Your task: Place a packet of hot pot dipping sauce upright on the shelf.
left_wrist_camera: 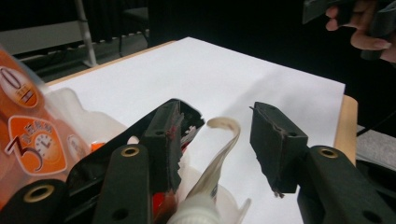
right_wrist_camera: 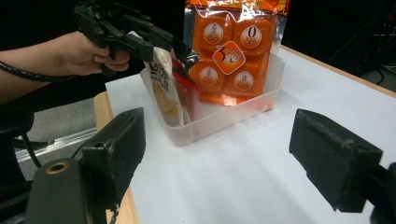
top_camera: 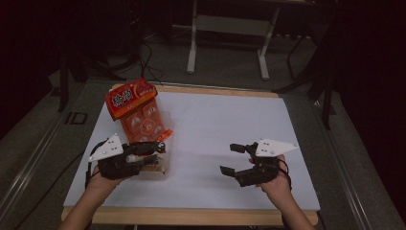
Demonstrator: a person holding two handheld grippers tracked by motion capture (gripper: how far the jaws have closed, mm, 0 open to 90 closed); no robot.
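A dark room surrounds our white counter (top_camera: 230, 139). At its left side sits a clear plastic tub (right_wrist_camera: 243, 105) with an orange snack bag (top_camera: 136, 110) standing in it. Our left gripper (top_camera: 155, 151) hovers over the tub's near end, its jaws partly apart around a pale slim packet (right_wrist_camera: 163, 88) that stands upright in the tub; the pads do not press on it. Our right gripper (top_camera: 231, 159) hangs well apart at the near right, jaws wide and holding nothing.
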